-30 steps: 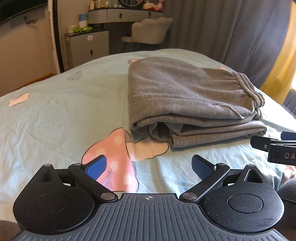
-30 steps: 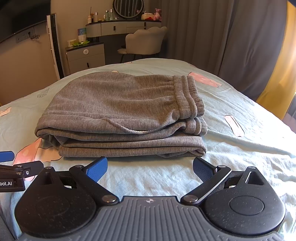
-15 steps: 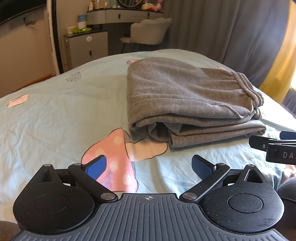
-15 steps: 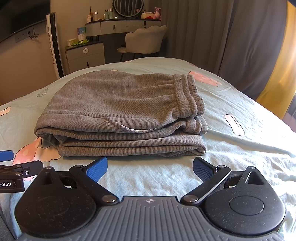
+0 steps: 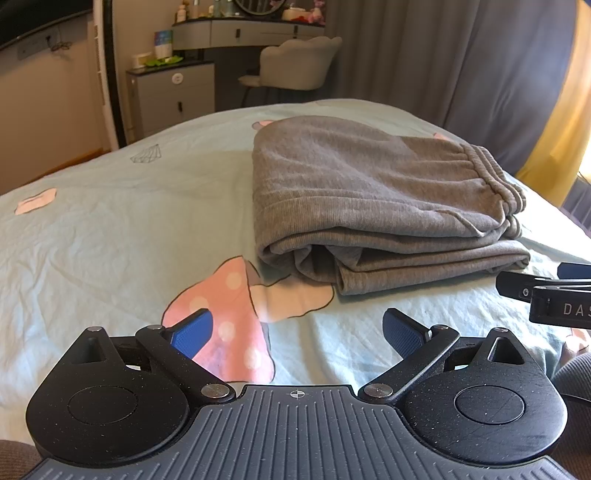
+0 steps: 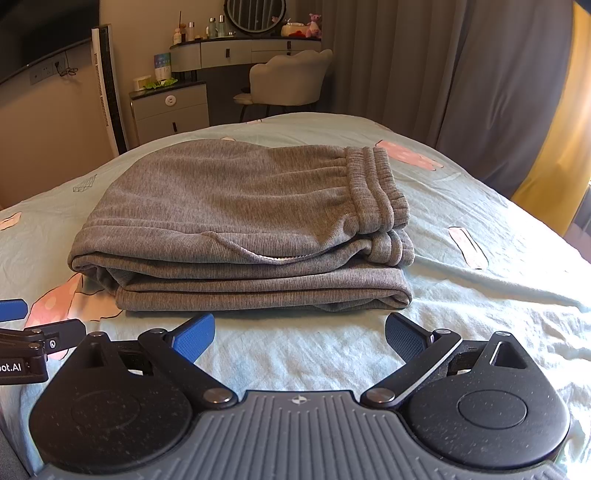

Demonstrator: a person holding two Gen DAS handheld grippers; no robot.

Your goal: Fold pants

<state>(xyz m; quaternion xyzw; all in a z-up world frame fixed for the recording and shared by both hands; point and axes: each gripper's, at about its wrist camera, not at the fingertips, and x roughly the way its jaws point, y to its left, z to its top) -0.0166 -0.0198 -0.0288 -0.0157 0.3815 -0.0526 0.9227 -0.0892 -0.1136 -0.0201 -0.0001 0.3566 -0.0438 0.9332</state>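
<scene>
Grey sweatpants (image 5: 369, 195) (image 6: 240, 218) lie folded in a thick rectangular stack on the light blue bed sheet (image 5: 110, 229), elastic waistband on the right side. My left gripper (image 5: 297, 328) is open, hovering over the sheet in front of the stack's left corner, holding nothing. My right gripper (image 6: 299, 334) is open too, just short of the stack's front edge, with nothing between its blue pads. Each gripper shows at the edge of the other's view: the right one (image 5: 546, 291), the left one (image 6: 22, 332).
The sheet has pink mushroom prints (image 5: 229, 314). Beyond the bed stand a grey drawer cabinet (image 6: 170, 110), a vanity desk with a round mirror (image 6: 255, 14), a pale chair (image 6: 291, 74), a white tower fan (image 6: 107, 88) and grey curtains (image 6: 461, 66).
Almost nothing: both views have drifted slightly, the pants and both open grippers stay as they were.
</scene>
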